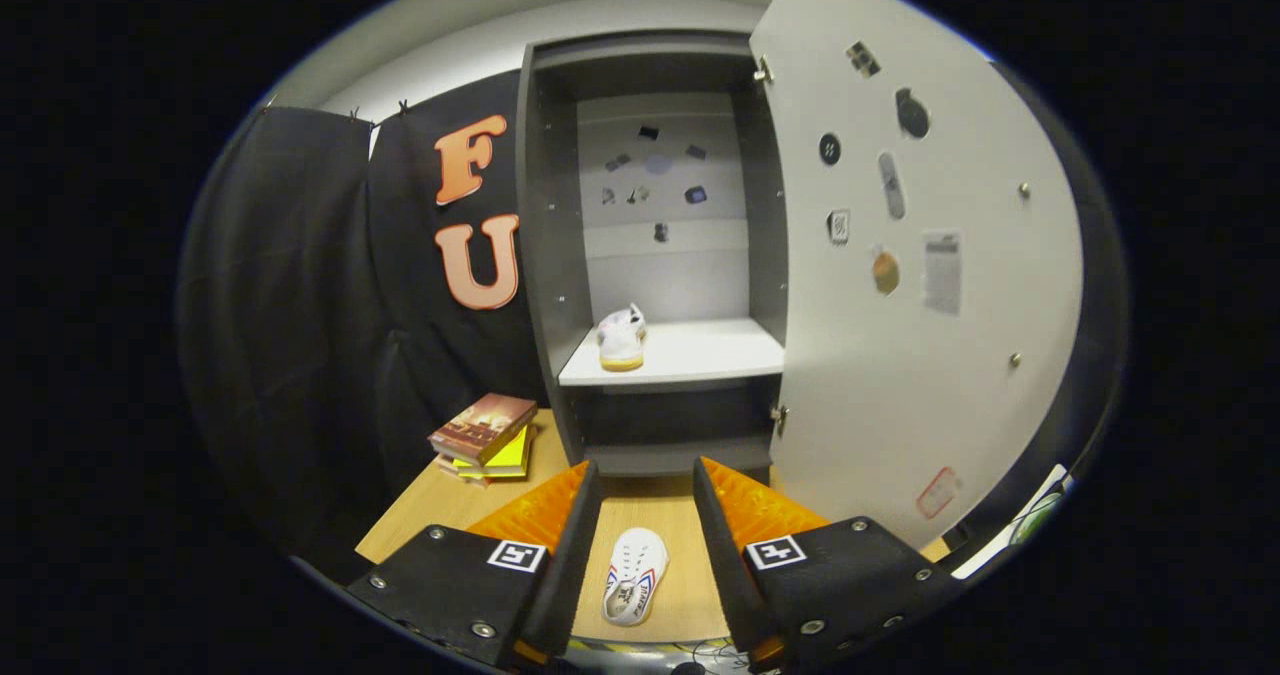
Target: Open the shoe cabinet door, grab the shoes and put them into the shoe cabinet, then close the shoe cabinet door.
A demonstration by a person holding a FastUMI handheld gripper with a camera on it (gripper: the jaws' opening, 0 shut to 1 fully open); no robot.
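The shoe cabinet [545,255] stands ahead with its door [900,355] swung wide open to the right. One white shoe [621,337] rests on the cabinet's white shelf [700,355], toward its left side. A second white shoe [634,575] with coloured side stripes lies on the wooden table [640,515], seen between my fingers and well below them. My gripper [645,485] is open and holds nothing; the fingers [575,525] point at the cabinet's lower part.
A stack of books [485,435] lies on the table left of the cabinet. Stickers dot the cabinet's back wall and the inside of the door. Black cloth hangs at the left. Some cables show past the table's right edge.
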